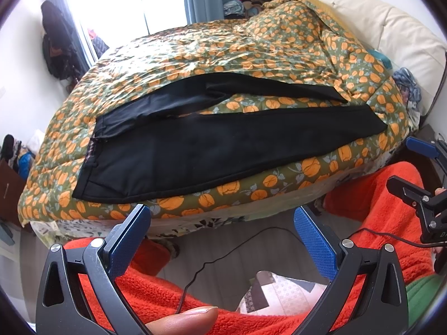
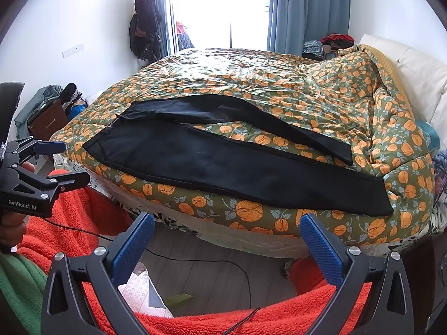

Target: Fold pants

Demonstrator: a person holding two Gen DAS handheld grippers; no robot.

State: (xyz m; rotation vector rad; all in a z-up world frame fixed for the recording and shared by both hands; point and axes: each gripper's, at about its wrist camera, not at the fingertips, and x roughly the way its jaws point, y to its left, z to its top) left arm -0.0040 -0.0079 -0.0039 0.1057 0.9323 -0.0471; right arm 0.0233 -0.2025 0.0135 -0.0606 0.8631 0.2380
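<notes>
A bed (image 2: 279,78) under an orange-flowered quilt (image 1: 279,42) filled the room. Black pants (image 2: 223,164) lay spread along its near edge, waistband toward the left corner, legs splayed apart toward the right. The left gripper (image 1: 220,240) and right gripper (image 2: 227,247) hovered short of that edge, jaws wide open, holding nothing. The near leg, lying close to the edge, could probably slip off when tugged.

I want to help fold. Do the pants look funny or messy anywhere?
A bit. The black pants lie flat on the flowery quilt, legs spread apart, and the far leg looks twisted near the waistband.
</notes>
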